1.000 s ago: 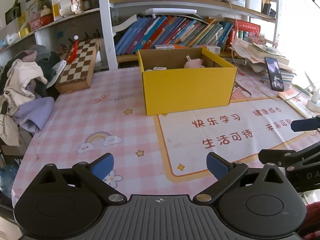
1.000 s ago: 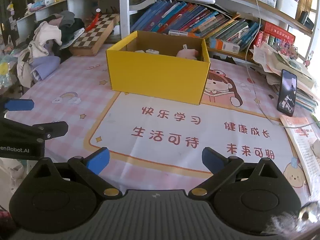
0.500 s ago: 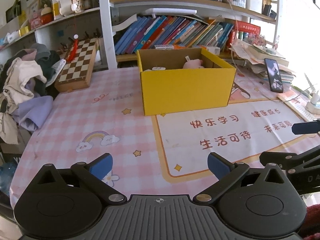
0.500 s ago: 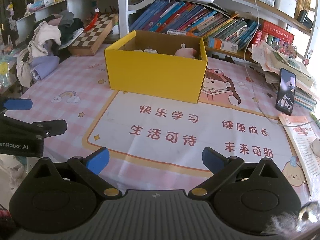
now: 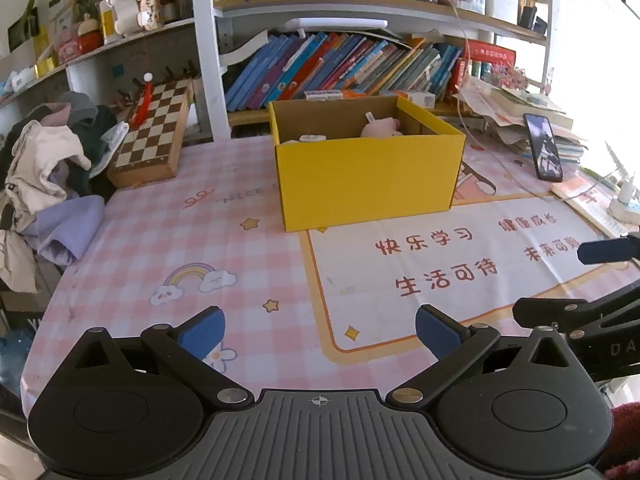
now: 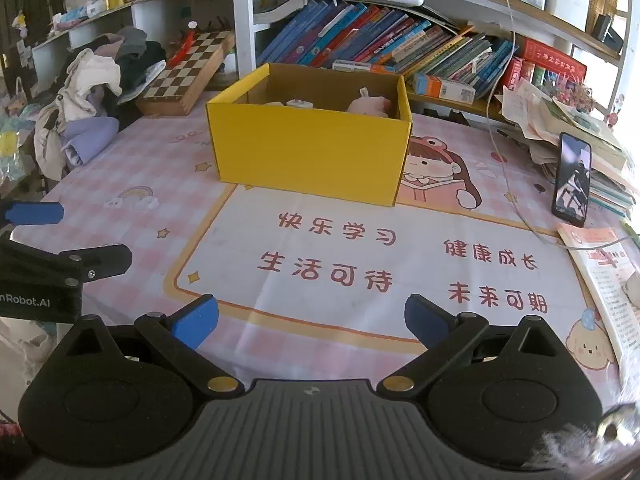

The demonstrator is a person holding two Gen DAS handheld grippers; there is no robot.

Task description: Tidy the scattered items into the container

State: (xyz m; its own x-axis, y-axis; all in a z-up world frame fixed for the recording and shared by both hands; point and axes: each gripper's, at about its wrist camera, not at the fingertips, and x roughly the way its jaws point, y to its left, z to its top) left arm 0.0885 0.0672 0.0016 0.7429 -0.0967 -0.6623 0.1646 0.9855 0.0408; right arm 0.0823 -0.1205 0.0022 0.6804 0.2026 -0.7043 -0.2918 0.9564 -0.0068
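Yellow box (image 5: pixel 368 178) on the pink checked table (image 5: pixel 168 248), well ahead of both grippers; inside, a pink plush (image 5: pixel 380 130) and a small white item (image 5: pixel 313 137). Left gripper (image 5: pixel 318 330): jaws wide apart, empty. Right gripper (image 6: pixel 310 318): jaws wide apart, empty, low over the mat (image 6: pixel 360 256).

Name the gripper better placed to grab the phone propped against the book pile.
Right, likely. Both are open and empty, but the phone stands on the side of the right gripper; the left gripper sits farther from it.
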